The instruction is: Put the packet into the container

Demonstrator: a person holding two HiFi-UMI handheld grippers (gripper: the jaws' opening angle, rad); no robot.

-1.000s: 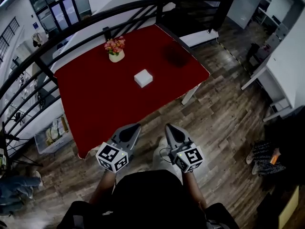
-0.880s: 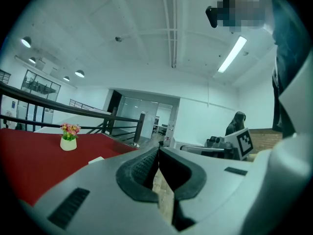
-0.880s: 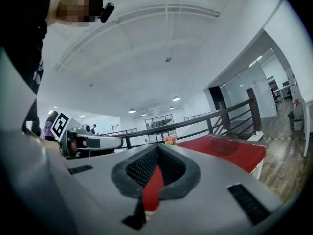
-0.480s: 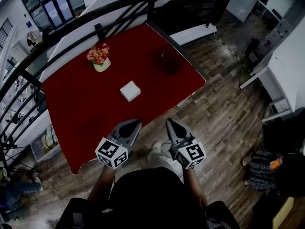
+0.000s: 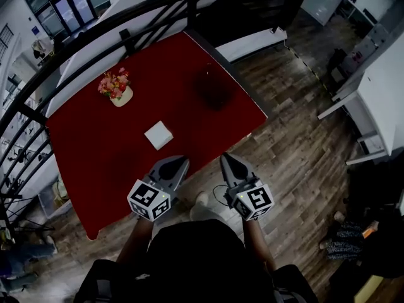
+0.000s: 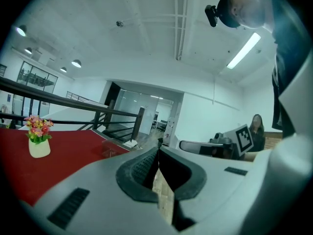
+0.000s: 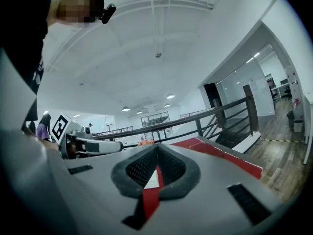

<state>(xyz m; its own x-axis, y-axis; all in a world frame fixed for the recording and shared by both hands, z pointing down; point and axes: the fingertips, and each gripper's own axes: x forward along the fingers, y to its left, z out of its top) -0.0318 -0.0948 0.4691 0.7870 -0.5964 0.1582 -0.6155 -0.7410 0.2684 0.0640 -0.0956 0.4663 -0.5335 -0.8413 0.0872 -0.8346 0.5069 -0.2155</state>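
A small white packet (image 5: 158, 135) lies flat near the middle of the red table (image 5: 88, 163). The see-through container (image 5: 213, 88) stands toward the table's far right corner; in the left gripper view the container (image 6: 113, 149) shows faintly. My left gripper (image 5: 182, 162) hangs over the table's near edge, just right of and below the packet, shut and holding nothing. My right gripper (image 5: 225, 158) is off the table's edge over the wooden floor, also shut and holding nothing. Through the gap of the right gripper (image 7: 156, 147) a sliver of the white packet (image 7: 152, 176) shows.
A white pot of pink flowers (image 5: 115, 87) stands at the table's far left, also seen as the flower pot (image 6: 38, 140) from the left gripper. A black railing (image 5: 76, 49) runs behind the table. A bin (image 5: 47, 197) sits on the floor at left.
The table and packet have slid down and left in the head view, coming closer. Both grippers stay shut and side by side; the left one now reaches the table's near edge.
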